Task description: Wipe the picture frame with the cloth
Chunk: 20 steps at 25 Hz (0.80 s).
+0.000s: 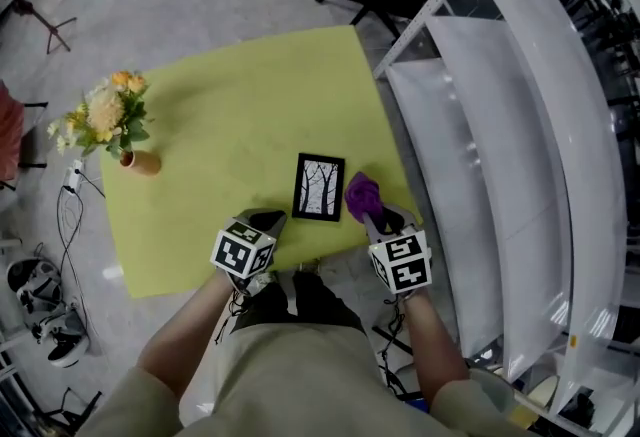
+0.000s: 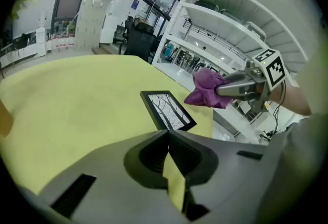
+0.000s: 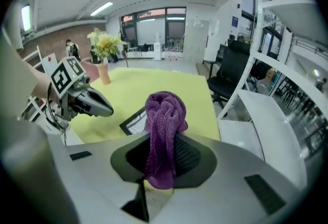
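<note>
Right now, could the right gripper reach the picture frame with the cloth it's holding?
Probably yes. The right gripper holds the purple cloth just beside the picture frame, on its right, and nothing stands between them. The left gripper sits off the frame's other side, out of the way.

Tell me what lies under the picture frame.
The frame lies flat on the yellow-green table, whose surface shows around it. The patch directly beneath the frame is covered and cannot be seen.

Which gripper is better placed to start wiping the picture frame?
Right. The right gripper is shut on the purple cloth, just beside the picture frame at its right edge; the left gripper is shut and empty.
</note>
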Available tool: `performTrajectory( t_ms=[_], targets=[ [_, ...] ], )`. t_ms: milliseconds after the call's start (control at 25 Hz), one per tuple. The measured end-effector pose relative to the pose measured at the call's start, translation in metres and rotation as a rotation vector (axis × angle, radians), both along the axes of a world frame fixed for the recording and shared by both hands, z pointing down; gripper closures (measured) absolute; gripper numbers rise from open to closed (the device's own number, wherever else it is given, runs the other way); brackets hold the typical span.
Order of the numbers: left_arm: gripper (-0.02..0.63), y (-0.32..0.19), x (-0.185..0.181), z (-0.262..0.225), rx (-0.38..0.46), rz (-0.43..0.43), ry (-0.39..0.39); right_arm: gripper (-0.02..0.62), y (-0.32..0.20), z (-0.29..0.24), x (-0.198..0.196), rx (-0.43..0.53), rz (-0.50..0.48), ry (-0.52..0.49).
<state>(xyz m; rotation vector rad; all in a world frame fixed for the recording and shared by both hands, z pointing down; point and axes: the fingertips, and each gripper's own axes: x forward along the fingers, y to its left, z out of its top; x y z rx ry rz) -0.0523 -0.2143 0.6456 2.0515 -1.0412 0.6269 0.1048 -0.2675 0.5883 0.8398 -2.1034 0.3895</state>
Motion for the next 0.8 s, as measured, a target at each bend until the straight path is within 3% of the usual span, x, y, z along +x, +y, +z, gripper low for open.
performTrajectory(
  t_ms=[240,520,800],
  targets=[
    [0.598,-0.017,-0.031,-0.093,0.206,-0.073,-0.04,0.511,-0.011,-0.086,-0.03,0.118,0.003,-0.179],
    [0.598,-0.027,-0.069,-0.215,0.47,-0.193,-0.058,0.511,-0.013,-0.199,-0.067,0.322,-0.035,-0.355],
    [0.598,-0.022,-0.099,-0.331,0.771,-0.269,-0.156,0.511,0.003,-0.288,-0.081,0.445,-0.022,-0.542]
  ],
)
